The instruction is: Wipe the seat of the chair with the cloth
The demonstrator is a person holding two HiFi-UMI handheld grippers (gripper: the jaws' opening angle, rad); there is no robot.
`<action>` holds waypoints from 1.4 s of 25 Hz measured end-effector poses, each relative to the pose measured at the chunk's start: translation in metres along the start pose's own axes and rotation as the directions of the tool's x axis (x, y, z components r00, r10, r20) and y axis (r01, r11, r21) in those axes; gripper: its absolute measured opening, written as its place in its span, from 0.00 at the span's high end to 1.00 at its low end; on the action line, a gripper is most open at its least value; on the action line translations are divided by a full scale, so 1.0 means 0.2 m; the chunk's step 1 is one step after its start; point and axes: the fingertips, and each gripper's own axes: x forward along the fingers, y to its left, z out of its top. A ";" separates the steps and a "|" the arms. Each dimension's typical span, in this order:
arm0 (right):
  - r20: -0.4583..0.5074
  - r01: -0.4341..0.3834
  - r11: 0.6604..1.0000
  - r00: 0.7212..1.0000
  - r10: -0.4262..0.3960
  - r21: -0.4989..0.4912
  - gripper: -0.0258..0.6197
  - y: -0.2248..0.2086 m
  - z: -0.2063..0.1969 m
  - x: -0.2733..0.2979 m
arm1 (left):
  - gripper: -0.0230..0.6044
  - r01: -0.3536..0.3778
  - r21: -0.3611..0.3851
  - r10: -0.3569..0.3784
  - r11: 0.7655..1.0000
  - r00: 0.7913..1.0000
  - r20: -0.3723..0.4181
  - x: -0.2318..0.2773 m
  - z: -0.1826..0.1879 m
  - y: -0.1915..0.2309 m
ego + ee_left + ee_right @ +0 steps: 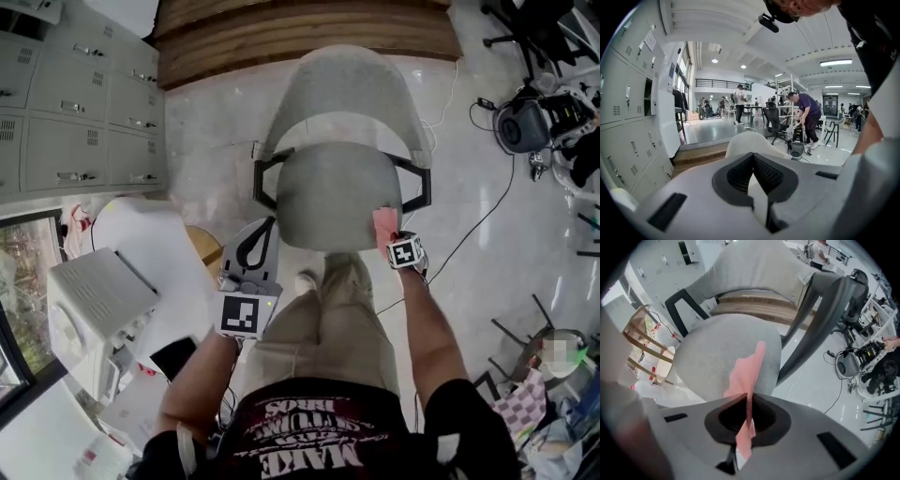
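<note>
At seat (337, 192) edge, cloth (747, 369) in right gripper (749, 400)

This was a large open-plan lab or workshop office. Grey metal lockers (66, 103) lined one wall beside a low wooden platform (300, 37). The chair (342, 187) stood on a glossy pale floor (712, 131) where cables (487, 216) trailed to equipment. Farther back were a black office chair (774, 123), a white shelving rack (785, 91), a person (806, 112) bent over gear, a railed mezzanine (719, 83) and ceiling strip lights (836, 62).
</note>
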 end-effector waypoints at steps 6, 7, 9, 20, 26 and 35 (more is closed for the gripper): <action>0.157 -0.037 0.999 0.987 0.033 0.025 0.95 0.15 0.05 -0.32 | 0.96 -0.021 -0.032 0.022 0.999 0.999 0.032 -0.13 0.12 0.00; 0.191 -0.047 0.999 0.981 0.042 0.023 0.95 0.18 0.09 -0.38 | 0.96 -0.026 -0.031 0.027 0.999 0.998 0.048 -0.14 0.15 0.01; 0.259 -0.073 0.997 0.964 0.066 0.014 0.95 0.24 0.16 -0.52 | 0.96 -0.033 -0.023 0.035 0.999 0.996 0.076 -0.19 0.22 0.02; 0.637 -0.010 0.986 0.763 0.114 -0.165 0.95 0.49 0.56 -1.57 | 0.96 -0.040 -0.003 0.040 0.999 0.986 0.163 -0.53 0.52 -0.01; 0.794 0.034 0.988 0.599 0.101 -0.151 0.95 0.62 0.68 -2.12 | 0.96 -0.044 0.038 0.035 0.998 0.979 0.199 -0.72 0.63 -0.01; 0.918 0.182 0.968 0.385 0.093 -0.175 0.95 0.88 0.77 -2.81 | 0.95 -0.050 0.034 0.038 0.998 0.959 0.280 -1.00 0.80 0.01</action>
